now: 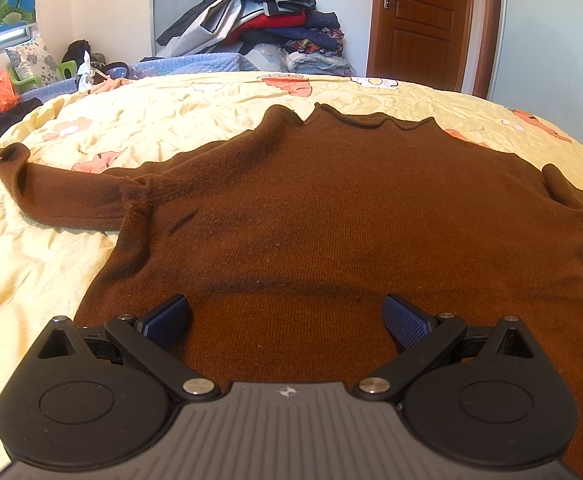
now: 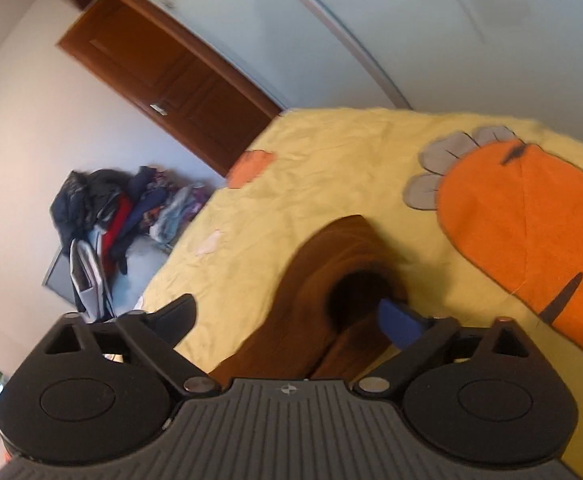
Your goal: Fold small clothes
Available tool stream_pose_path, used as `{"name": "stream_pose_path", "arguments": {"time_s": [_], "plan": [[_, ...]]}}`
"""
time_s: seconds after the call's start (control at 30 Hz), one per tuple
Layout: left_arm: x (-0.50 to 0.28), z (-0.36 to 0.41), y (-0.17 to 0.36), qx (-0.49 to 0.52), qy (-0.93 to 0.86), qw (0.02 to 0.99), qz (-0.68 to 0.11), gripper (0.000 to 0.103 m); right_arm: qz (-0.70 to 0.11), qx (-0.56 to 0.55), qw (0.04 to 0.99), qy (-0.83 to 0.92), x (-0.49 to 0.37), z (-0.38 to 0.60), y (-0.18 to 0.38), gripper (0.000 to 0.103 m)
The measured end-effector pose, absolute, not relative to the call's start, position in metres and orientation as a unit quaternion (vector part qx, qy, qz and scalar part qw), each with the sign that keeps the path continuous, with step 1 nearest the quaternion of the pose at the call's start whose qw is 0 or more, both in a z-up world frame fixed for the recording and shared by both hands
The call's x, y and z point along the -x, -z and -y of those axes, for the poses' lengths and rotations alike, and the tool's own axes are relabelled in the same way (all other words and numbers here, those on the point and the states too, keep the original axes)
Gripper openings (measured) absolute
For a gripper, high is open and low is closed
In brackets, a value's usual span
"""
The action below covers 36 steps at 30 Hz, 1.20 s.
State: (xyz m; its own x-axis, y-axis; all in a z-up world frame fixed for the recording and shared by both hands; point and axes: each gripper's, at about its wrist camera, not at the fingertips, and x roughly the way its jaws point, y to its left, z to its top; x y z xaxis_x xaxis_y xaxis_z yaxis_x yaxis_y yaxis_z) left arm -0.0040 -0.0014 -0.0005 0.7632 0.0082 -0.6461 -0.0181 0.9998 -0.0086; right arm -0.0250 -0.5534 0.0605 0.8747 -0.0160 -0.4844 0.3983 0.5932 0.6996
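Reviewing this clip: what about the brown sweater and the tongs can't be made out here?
- Brown sweater hem, left wrist view: hidden behind the left tongs.
- Its right sleeve: cut off by the frame edge.
- Right wrist view: blurred; whether the right tongs touch the sleeve cuff is unclear.

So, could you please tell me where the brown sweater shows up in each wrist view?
Left wrist: the brown sweater lies spread across the middle, sleeves out to both sides.
Right wrist: only one sleeve end shows, low centre.
Shared landmark: the wooden door.
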Motion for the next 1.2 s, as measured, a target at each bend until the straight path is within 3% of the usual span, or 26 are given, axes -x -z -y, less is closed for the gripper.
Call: {"name": "stream_pose_path", "arguments": {"time_s": [0.27, 0.33, 0.4, 0.57, 0.77, 0.8, 0.87, 0.9, 1.03, 1.2], "plan": [[0.004, 0.001, 0.0, 0.008, -0.007, 0.939, -0.344, 0.103, -0.224, -0.489, 0.837, 0.1, 0.004, 0.557, -0.03, 0.053], [0.004, 0.001, 0.0, 0.008, -0.007, 0.939, -0.344, 0.103, -0.229, -0.487, 0.837, 0.1, 0.0, 0.555, -0.027, 0.029], [0.004, 0.001, 0.0, 0.008, -0.007, 0.939, -0.344, 0.103, -0.235, -0.488, 0.834, 0.104, -0.006, 0.555, -0.023, 0.013], [0.003, 0.002, 0.0, 0.008, -0.006, 0.939, -0.344, 0.103, -0.188, -0.534, 0.824, 0.033, -0.004, 0.519, -0.042, 0.012], [0.003, 0.002, 0.001, 0.007, -0.006, 0.939, -0.344, 0.103, -0.166, -0.563, 0.793, -0.166, -0.025, 0.372, -0.076, 0.013], [0.003, 0.002, 0.001, 0.008, -0.006, 0.939, -0.344, 0.103, -0.173, -0.566, 0.785, -0.182, -0.028, 0.35, -0.075, 0.015], [0.003, 0.002, 0.001, 0.008, -0.006, 0.939, -0.344, 0.103, -0.22, -0.55, 0.781, -0.196, -0.036, 0.312, -0.064, 0.049], [0.003, 0.002, 0.001, 0.008, -0.006, 0.939, -0.344, 0.103, -0.248, -0.538, 0.784, -0.187, -0.038, 0.302, -0.057, 0.072], [0.003, 0.002, 0.0, 0.01, -0.005, 0.939, -0.344, 0.103, -0.291, -0.47, 0.821, -0.144, -0.009, 0.291, -0.038, 0.071], [-0.003, -0.002, -0.008, 0.036, 0.005, 0.934, -0.356, 0.103, -0.286, -0.288, 0.908, -0.102, 0.04, 0.29, -0.049, 0.072]]}}
